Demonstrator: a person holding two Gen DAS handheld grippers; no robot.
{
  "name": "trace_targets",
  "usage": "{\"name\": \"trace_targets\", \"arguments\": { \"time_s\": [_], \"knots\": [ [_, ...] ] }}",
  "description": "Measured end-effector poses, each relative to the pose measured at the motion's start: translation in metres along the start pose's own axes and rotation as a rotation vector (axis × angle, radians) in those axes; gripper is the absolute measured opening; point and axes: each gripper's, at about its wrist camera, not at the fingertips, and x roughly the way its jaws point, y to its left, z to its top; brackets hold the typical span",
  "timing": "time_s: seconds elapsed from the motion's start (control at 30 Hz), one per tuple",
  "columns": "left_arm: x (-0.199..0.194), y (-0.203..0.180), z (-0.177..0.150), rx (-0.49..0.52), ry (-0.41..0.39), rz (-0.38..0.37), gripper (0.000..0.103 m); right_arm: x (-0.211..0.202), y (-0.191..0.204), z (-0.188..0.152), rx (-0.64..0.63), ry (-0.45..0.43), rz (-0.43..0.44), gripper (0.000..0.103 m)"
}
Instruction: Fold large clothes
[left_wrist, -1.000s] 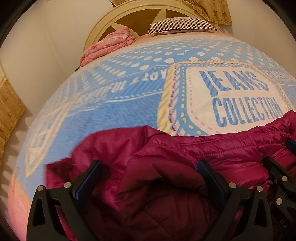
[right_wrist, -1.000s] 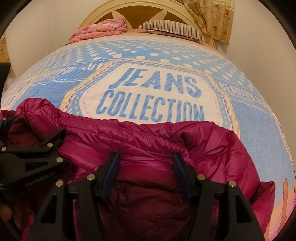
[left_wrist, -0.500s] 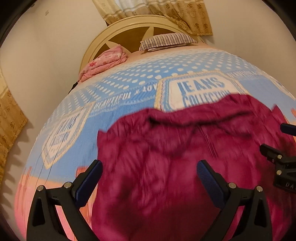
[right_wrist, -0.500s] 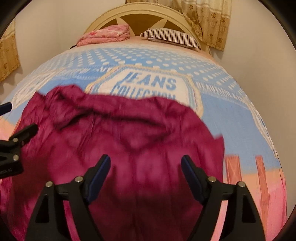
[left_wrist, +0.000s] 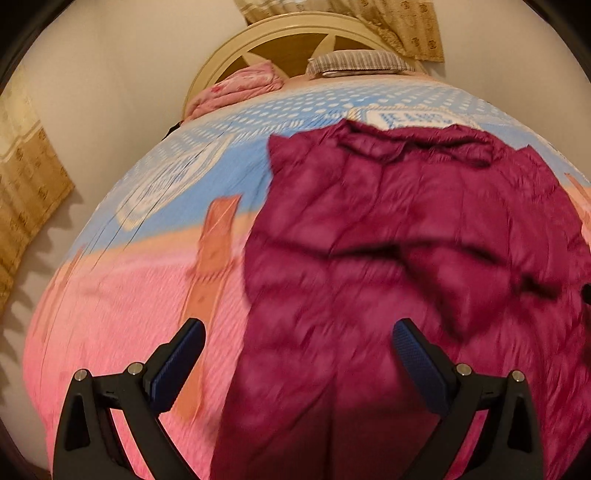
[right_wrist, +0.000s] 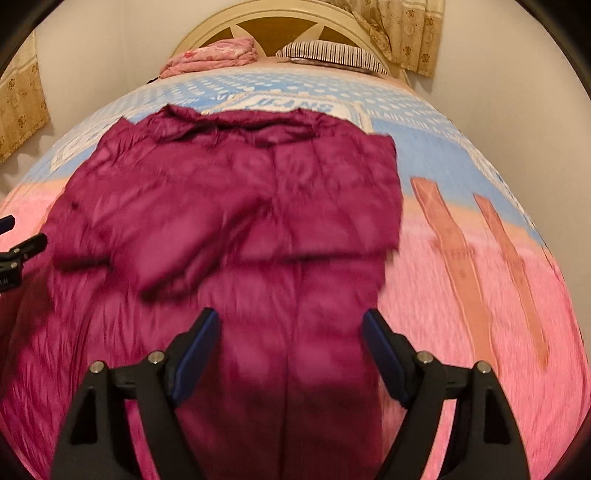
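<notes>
Hovering spread and empty at the bottom of each frame, the left gripper (left_wrist: 297, 345) and right gripper (right_wrist: 291, 334) clear the magenta quilted puffer jacket (right_wrist: 236, 229), lying flat mid-frame on the pink-and-blue printed bedspread (right_wrist: 480, 280), seemingly ready for folding.

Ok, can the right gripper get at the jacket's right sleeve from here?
Probably yes. The right gripper is open above the jacket, and the folded sleeve lies just ahead with nothing over it. The blur hides the exact gap.

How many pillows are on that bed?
1: a striped pillow lies at the headboard, right of a folded pink blanket. Others may hide behind it.
</notes>
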Motion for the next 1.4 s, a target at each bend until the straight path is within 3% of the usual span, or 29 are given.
{"name": "trace_targets", "arguments": {
  "time_s": [0.63, 1.0, 1.07, 1.13, 1.17, 1.2, 1.23, 1.27, 1.3, 1.4],
  "knots": [
    [-0.058, 0.037, -0.127, -0.060, 0.027, -0.024, 0.102, -0.062, -0.030, -0.107, 0.144, 0.001, -0.003, 0.084],
    [-0.075, 0.042, -0.152, -0.075, -0.007, -0.091, 0.100, -0.093, -0.026, -0.153, 0.177, -0.013, 0.025, 0.084],
    [-0.073, 0.041, -0.154, -0.069, 0.003, -0.124, 0.076, -0.091, -0.028, -0.157, 0.188, -0.006, 0.026, 0.078],
    [-0.074, 0.039, -0.156, -0.066, 0.003, -0.157, 0.066, -0.088, -0.031, -0.160, 0.216, 0.000, 0.065, 0.069],
    [-0.076, 0.038, -0.155, -0.060, -0.002, -0.159, 0.055, -0.088, -0.031, -0.160, 0.223, -0.009, 0.073, 0.063],
    [-0.078, 0.036, -0.155, -0.049, -0.009, -0.174, 0.046, -0.089, -0.029, -0.160, 0.218, -0.016, 0.083, 0.047],
    [-0.081, 0.034, -0.156, -0.044, -0.015, -0.193, 0.025, -0.089, -0.027, -0.159, 0.215, -0.018, 0.107, 0.037],
    [-0.084, 0.033, -0.155, -0.034, -0.025, -0.203, 0.013, -0.089, -0.025, -0.159, 0.219, -0.018, 0.142, 0.024],
    [-0.089, 0.031, -0.155, -0.017, -0.041, -0.198, 0.010, -0.091, -0.024, -0.158, 0.218, -0.021, 0.150, 0.016],
    [-0.108, 0.032, -0.153, 0.008, -0.109, -0.185, 0.006, -0.103, -0.019, -0.157, 0.209, -0.059, 0.150, 0.012]
  ]
}}
